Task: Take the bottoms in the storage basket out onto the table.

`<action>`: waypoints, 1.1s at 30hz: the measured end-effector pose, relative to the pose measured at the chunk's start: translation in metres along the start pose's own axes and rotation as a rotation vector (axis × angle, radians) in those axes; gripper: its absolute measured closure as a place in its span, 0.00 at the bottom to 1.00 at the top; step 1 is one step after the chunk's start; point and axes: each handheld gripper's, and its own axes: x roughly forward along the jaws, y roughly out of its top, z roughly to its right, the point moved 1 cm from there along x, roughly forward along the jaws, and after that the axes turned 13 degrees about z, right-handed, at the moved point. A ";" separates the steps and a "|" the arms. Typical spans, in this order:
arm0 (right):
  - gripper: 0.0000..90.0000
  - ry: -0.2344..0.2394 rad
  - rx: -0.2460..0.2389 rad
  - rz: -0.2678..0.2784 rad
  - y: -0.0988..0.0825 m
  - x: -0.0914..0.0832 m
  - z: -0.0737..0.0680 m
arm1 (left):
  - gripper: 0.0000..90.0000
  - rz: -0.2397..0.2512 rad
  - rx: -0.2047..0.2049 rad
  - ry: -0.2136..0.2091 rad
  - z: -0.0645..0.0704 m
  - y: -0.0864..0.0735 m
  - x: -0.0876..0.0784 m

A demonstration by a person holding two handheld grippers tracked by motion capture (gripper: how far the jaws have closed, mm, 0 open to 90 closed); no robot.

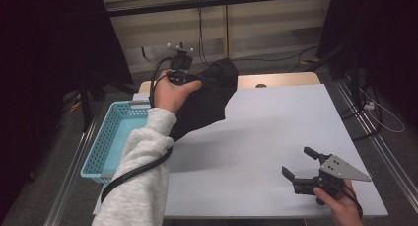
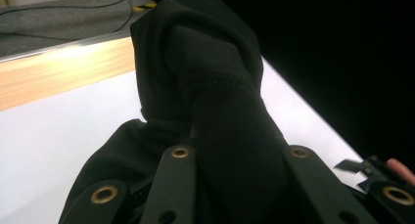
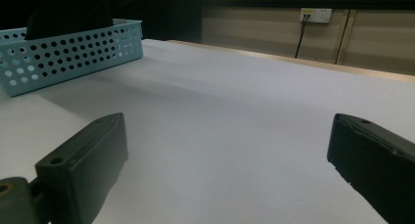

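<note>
surface: white table [image 1: 276,137] | on it: blue perforated basket [image 1: 106,147], left edge

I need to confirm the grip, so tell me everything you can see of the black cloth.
The black cloth is soft, matte fabric, bunched and creased, with a stitched hem showing in the left gripper view. The left gripper is shut on it and holds it up above the table's far left part, beside the basket. Its lower edge hangs toward the table; contact is unclear.

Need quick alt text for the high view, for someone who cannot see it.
The left gripper holds a black cloth up beside the blue basket. The right gripper rests open on the white table.
</note>
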 end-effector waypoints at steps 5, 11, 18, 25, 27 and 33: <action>0.01 0.003 0.002 0.002 0.000 0.000 0.000 | 0.85 0.013 0.005 -0.048 0.017 -0.002 0.015; 0.01 0.003 0.000 -0.001 0.000 -0.001 0.000 | 0.84 0.021 0.039 -0.092 0.031 -0.012 0.031; 0.01 0.006 -0.006 -0.002 0.001 -0.001 0.000 | 0.83 0.015 0.048 -0.099 0.022 -0.031 0.040; 0.01 0.006 -0.007 -0.005 0.000 0.000 0.000 | 0.81 0.014 0.075 -0.081 -0.004 -0.074 0.042; 0.01 0.007 -0.007 -0.007 0.000 0.001 0.000 | 0.70 0.025 0.086 -0.061 -0.011 -0.086 0.042; 0.01 0.010 -0.018 -0.020 0.000 0.001 -0.003 | 0.42 0.030 0.134 0.001 -0.028 -0.117 0.036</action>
